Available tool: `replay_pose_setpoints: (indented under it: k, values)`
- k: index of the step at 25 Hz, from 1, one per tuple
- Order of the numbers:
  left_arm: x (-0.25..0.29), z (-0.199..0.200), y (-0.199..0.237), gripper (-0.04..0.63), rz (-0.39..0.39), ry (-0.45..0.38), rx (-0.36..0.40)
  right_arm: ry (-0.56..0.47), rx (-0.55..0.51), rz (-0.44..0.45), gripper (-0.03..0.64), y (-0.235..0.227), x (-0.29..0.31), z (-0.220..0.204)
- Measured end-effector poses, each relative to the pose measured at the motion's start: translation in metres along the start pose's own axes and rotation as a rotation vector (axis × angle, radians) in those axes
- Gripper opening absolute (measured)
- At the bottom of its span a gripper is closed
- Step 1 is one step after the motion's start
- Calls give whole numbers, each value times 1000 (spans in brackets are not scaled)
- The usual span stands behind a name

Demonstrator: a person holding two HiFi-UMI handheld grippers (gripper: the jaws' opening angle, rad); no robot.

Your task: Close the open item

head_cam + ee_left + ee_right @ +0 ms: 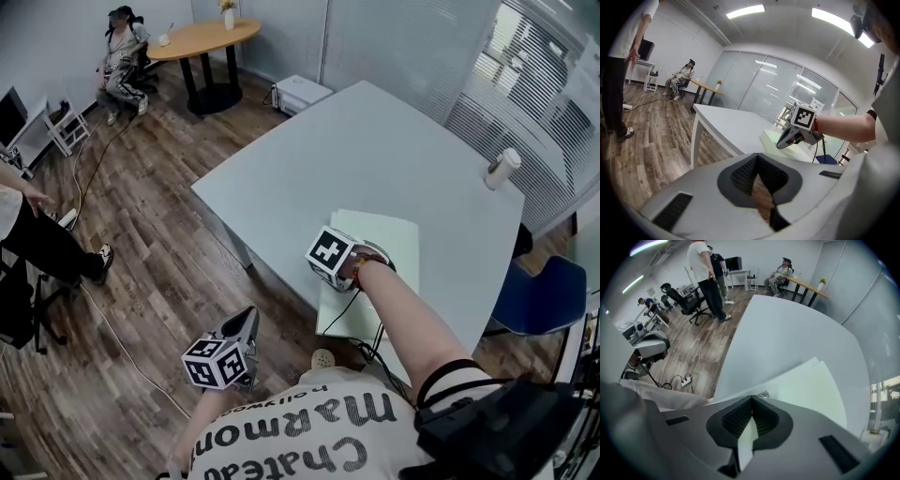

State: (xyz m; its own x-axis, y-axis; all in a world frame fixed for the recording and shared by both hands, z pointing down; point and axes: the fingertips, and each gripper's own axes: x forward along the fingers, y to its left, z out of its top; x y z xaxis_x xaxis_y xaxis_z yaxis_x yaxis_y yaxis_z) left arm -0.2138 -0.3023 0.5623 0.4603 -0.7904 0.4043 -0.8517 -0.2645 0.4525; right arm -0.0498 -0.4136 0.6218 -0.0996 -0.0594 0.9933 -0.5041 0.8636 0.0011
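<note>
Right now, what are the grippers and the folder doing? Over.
Left gripper shut, empty, off the table. Right gripper shut, over green folder. Folder looks flat. Cup far off, not blocking.

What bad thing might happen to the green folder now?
1. The pale green folder seems to stick out past the near edge of the table. A push from the right gripper, whose jaws are together at its edge, might slide it off.
2. The left gripper hangs off the table, so nothing steadies the folder.
</note>
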Motion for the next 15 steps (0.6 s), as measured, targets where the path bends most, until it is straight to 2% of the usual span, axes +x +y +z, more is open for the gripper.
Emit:
replay_pose_setpoints:
  k: [3, 7, 11, 15]
  values:
    - [-5, -2, 3, 18, 8, -1, -11, -17, 30, -8, -5, -7, -3, -1]
    - [-9, 0, 3, 18, 18, -4, -7, -103, 65, 1, -5, -7, -5, 0]
    - [-15, 6, 1, 18, 32, -26, 15, -242, 171, 14, -5, -11, -12, -3]
    - [-23, 13, -2, 18, -13, -48, 16, -411, 305, -60, -5, -17, -34, -11]
